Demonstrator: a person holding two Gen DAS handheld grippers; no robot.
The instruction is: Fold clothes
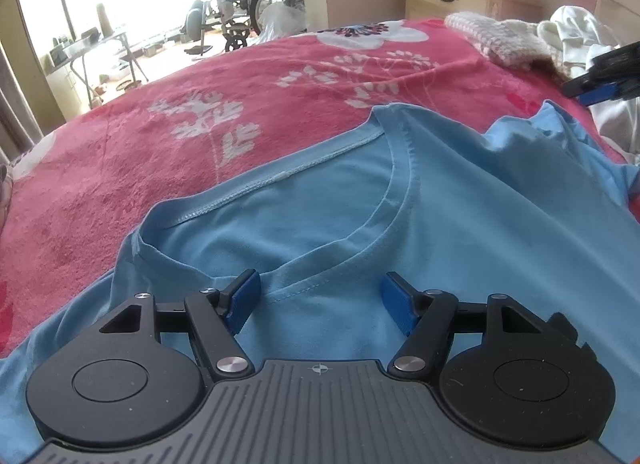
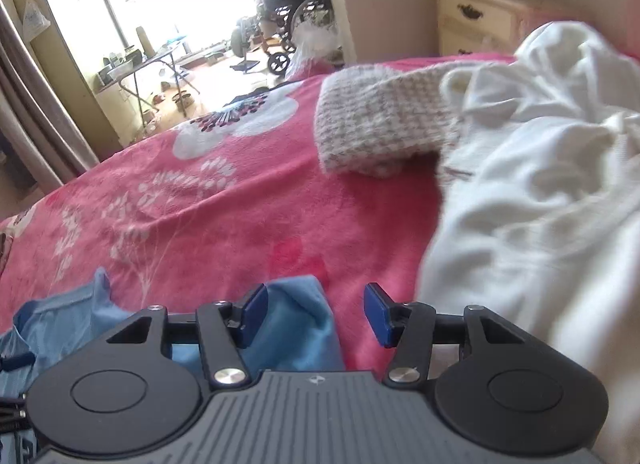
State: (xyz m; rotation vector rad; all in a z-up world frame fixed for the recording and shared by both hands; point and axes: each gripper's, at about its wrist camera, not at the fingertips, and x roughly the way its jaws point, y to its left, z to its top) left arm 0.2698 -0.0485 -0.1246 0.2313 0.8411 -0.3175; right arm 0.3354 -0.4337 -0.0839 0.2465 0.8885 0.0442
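Clothes here means chiefly a light blue T-shirt [image 1: 460, 200] lying spread, neckline up, on the pink floral blanket [image 1: 160, 136]; the step in hand is judged to be squaring it before a fold, best done by gripping seam or hem, not loose cloth. Bare blanket lies beyond the collar [image 1: 396, 184], while a white garment heap [image 2: 540, 184] and knitted piece [image 2: 380, 124] crowd the right side. Left gripper [image 1: 320, 300] is released above the neckline; right gripper [image 2: 316, 314] is released, a sleeve fold [image 2: 296, 320] loose between its pads

left tongs [image 1: 320, 300] agape, right tongs [image 2: 316, 314] agape
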